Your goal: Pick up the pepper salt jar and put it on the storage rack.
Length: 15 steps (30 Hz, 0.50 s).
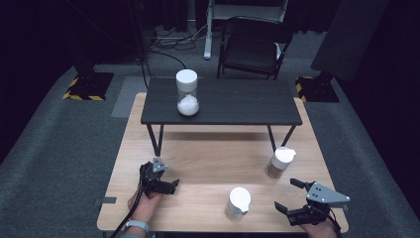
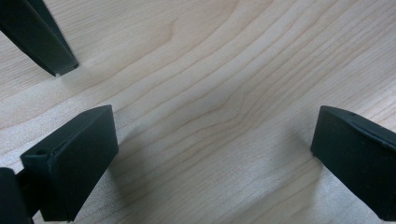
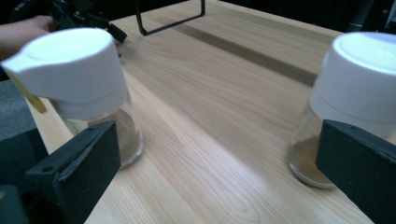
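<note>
I am keeping the left gripper [image 1: 171, 184] low over the near left part of the wooden counter [image 1: 208, 158], with its jaws spread wide and nothing between them; the left gripper view is showing bare wood grain between the two black jaws and the foot of a black leg [image 2: 44, 39] at the upper left. I am holding the right gripper [image 1: 289, 194] at the near right corner, jaws wide apart and holding nothing, pointing across the counter toward the left. Two small glass jars with white caps are standing upright ahead of it. The near jar [image 1: 238, 203] is sitting at the front middle of the counter, just to the left of the right gripper. The far jar [image 1: 280, 162], with brownish contents at its bottom, is standing farther back, near the right leg of the small black table [image 1: 223, 101]. In the right gripper view these two jars [image 3: 88, 88] [image 3: 348, 93] are flanking the open jaws, apart from them. A taller jar [image 1: 187, 92] holding white powder is standing on the small black table.
</note>
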Each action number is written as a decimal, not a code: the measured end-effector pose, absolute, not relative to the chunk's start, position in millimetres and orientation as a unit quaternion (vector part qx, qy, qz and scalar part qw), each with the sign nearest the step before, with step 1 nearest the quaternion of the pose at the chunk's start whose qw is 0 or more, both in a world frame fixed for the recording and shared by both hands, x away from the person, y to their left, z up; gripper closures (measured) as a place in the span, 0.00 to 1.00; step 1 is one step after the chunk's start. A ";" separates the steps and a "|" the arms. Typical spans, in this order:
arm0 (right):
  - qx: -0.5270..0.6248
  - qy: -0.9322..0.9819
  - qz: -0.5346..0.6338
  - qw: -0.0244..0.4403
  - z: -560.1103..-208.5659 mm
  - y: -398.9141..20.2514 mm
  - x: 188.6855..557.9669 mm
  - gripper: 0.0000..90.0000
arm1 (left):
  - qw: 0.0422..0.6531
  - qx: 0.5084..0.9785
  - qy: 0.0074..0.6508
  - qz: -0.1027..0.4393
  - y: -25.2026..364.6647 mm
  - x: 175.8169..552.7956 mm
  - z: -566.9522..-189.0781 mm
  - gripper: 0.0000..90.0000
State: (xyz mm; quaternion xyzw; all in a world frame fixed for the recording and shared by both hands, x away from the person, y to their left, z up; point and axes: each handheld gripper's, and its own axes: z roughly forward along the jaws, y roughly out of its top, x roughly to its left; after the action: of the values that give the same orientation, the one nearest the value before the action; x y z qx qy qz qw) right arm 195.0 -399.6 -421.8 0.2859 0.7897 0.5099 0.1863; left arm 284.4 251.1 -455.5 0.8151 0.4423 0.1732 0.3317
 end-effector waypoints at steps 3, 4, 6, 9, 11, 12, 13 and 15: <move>0.275 0.790 0.516 0.185 -420.6 -395.0 192.6 0.00 | 0.332 0.815 0.442 0.173 251.3 284.6 -455.6 0.00; 0.272 0.789 0.519 0.184 -420.3 -393.5 191.8 0.00 | 0.332 0.815 0.442 0.173 251.3 284.6 -455.6 0.00; 0.265 0.789 0.524 0.182 -420.3 -391.7 191.7 0.01 | 0.332 0.815 0.442 0.173 251.3 284.6 -455.5 0.00; 0.259 0.788 0.530 0.176 -420.0 -388.2 192.2 0.01 | 0.332 0.815 0.442 0.173 251.3 284.6 -455.5 0.00; 0.255 0.789 0.532 0.173 -419.5 -385.3 193.2 0.01 | 0.331 0.815 0.443 0.173 250.9 284.6 -455.5 0.00; 0.252 0.788 0.535 0.172 -419.6 -383.5 193.9 0.01 | 0.332 0.815 0.442 0.173 250.7 284.9 -455.5 0.00; 0.249 0.788 0.538 0.169 -419.4 -381.8 194.7 0.01 | 0.332 0.815 0.442 0.173 250.7 284.9 -455.5 0.00; 0.246 0.786 0.542 0.168 -419.4 -379.7 194.9 0.01 | 0.331 0.814 0.444 0.174 249.9 284.4 -455.5 0.00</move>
State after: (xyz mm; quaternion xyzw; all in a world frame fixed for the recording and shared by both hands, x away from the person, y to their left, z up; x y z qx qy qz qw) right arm 194.9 -379.7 -419.4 0.2460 0.7859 0.5419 0.1677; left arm 284.4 249.9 -455.5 0.8145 0.4437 0.1739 0.3309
